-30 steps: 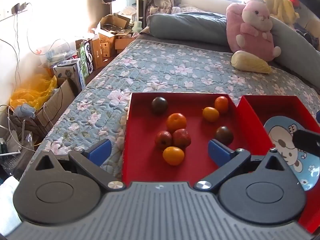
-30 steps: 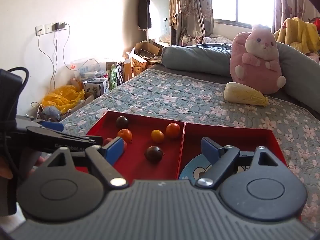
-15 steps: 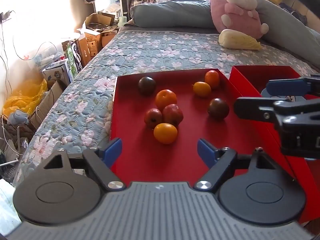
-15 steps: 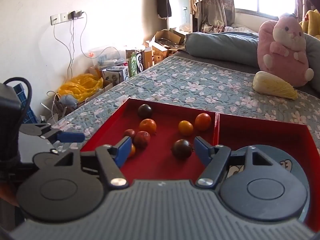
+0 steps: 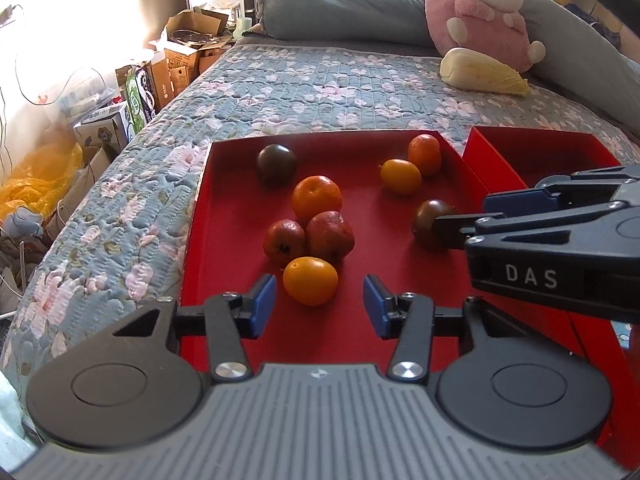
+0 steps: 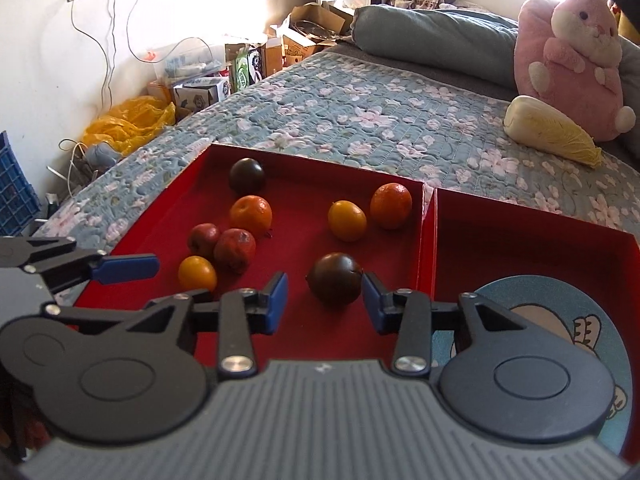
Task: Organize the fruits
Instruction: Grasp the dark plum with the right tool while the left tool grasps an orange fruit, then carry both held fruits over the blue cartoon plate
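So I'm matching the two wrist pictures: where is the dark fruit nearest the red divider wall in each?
Left wrist: dark fruit, right of centre, partly behind the right hand-held gripper.
Right wrist: dark fruit, lower centre, between the closing fingers.
Shared landmark: pink plush rabbit.

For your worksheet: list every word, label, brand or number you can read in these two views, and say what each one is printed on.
"DAS": white letters on the side of the right gripper, seen in the left wrist view.
Print on the cardboard boxes beside the bed: too small and blurred to read.
Nothing else is legible.
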`<state>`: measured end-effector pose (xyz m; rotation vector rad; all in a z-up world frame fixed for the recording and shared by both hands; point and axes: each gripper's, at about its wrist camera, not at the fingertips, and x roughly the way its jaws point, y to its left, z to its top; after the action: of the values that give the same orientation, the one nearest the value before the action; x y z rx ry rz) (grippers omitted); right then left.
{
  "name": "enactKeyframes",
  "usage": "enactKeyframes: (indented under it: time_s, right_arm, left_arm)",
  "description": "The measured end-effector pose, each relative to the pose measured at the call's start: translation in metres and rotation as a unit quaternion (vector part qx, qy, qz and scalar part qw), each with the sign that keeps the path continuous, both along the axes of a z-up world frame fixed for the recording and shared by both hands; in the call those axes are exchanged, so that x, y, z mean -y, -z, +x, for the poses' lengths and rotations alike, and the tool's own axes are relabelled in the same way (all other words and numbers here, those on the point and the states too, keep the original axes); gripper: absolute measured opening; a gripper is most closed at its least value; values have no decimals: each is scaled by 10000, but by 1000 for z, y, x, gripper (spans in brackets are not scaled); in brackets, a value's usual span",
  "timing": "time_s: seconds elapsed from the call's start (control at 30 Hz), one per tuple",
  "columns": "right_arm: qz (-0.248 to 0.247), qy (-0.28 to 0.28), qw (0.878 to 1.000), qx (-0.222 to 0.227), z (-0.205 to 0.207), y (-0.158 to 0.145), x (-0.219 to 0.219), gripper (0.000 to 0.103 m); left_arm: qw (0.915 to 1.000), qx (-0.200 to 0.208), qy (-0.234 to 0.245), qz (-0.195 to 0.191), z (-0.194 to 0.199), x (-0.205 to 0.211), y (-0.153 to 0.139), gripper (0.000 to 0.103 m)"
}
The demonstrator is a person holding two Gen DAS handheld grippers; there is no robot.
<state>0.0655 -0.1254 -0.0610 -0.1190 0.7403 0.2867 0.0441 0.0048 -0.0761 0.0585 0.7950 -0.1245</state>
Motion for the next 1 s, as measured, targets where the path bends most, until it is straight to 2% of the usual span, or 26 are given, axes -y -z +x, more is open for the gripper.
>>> enactKeyframes:
  time_s: [0.23,0.33,0.4,0.43,0.57,0.67,0.83,1.0]
  right_arm:
    - [-181,27,9996,-223,19,13,-8,44]
    - [-286,96,9990,-328,27,20,-10,43]
    - [-407,63,9987,-289,30,23,-14,44]
    - [-472,55,9985,-276,31,24,-16,46]
    - [-724,7,9972,-203,32,27,-22,47]
    - [-800,-46,9967,-141,30,27,-22,41]
    - [-441,44,9988,-215,24,21,-15,41]
    - [-95,79,9999,-56,4,6,-9,41]
  left_arm:
    - [9998,-124,-137,3,11,0,9,54]
    - [9995,-231,-193,-79,15,-4,13,48]
    - [9992,-294,-213,-136,17,-6,15,45]
    - [9990,-329,-222,-194,19,-8,17,39]
    - [9983,-353,-250,-401,22,-14,17,38]
    - [9979,-359,-241,-486,23,-16,17,38]
    - [9981,-288,-190,-511,21,-15,15,38]
    - [9977,-242,-181,-608,18,-16,11,38]
